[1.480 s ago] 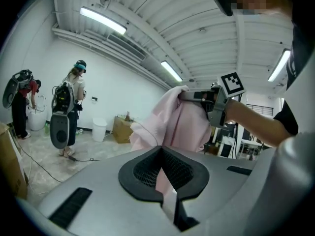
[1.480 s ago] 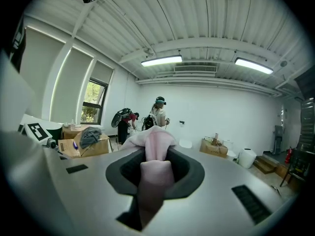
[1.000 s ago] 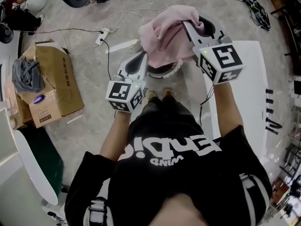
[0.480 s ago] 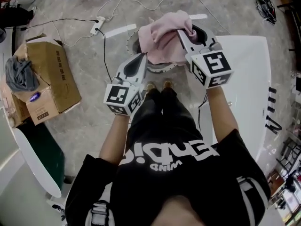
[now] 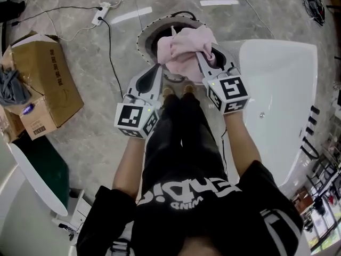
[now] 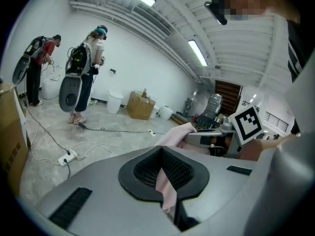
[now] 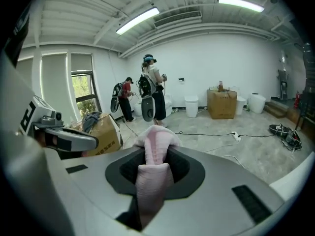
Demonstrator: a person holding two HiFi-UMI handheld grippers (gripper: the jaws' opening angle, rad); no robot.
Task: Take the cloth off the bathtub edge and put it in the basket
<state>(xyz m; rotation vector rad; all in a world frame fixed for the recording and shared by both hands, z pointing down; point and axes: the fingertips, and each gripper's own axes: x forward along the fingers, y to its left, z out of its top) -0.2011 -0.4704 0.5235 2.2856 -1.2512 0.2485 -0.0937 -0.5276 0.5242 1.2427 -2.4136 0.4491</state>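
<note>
A pink cloth [image 5: 184, 49] hangs bunched between my two grippers, right over the round dark-rimmed basket [image 5: 145, 39] on the floor. My left gripper [image 5: 159, 68] is shut on a thin edge of the cloth [image 6: 166, 188] at its lower left. My right gripper [image 5: 202, 55] is shut on a thick fold of the cloth [image 7: 153, 173] at its right side. The cloth's bottom hides much of the basket's opening. The white bathtub [image 5: 279, 89] lies to the right, its edge bare.
A cardboard box [image 5: 45, 81] with a grey rag [image 5: 8, 87] stands at the left. A power strip [image 5: 100, 13] and cables trail on the floor behind the basket. Two people [image 6: 86, 73] stand far off. My feet are just before the basket.
Both grippers have come down with the pink cloth toward the basket. The basket's rim now shows around the cloth, and the cloth sits lower against it.
</note>
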